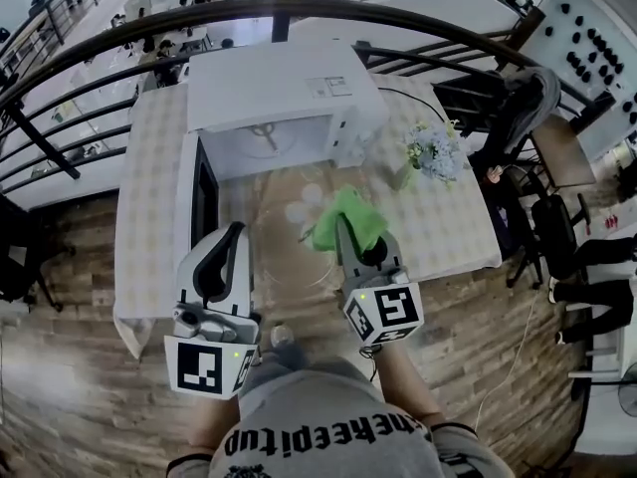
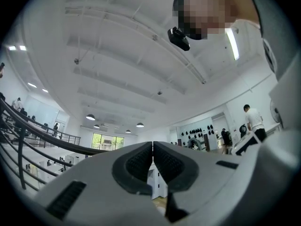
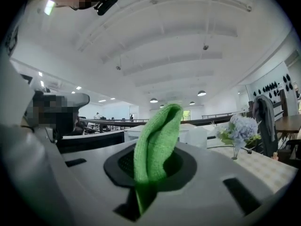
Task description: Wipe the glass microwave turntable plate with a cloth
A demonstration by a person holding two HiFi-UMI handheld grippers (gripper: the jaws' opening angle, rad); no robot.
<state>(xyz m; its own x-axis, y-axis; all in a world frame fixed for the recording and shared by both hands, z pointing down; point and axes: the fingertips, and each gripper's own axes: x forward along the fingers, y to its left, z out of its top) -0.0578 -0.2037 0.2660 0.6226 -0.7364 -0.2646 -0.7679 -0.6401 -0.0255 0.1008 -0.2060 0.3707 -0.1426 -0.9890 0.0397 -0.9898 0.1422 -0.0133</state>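
right gripper (image 3: 151, 166) pinches green cloth (image 3: 157, 126) between its fingers (image 3: 186, 166) (left gripper (image 2: 152, 161) closed).

Large open-plan hall like a lab or office mezzanine, curved black railing (image 1: 299, 8) over a lower floor of workstations (image 1: 149, 40), high white ceiling (image 2: 117, 55) with round lamps (image 3: 201, 93), wood-plank floor (image 1: 80, 366), checked-cloth desk (image 1: 149, 187) bearing a white microwave (image 1: 279, 88) and a vase of flowers (image 1: 433, 152), a person (image 2: 254, 119) standing far off.

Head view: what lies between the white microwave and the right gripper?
A green cloth, clamped in the right gripper, above a clear glass plate; head view.
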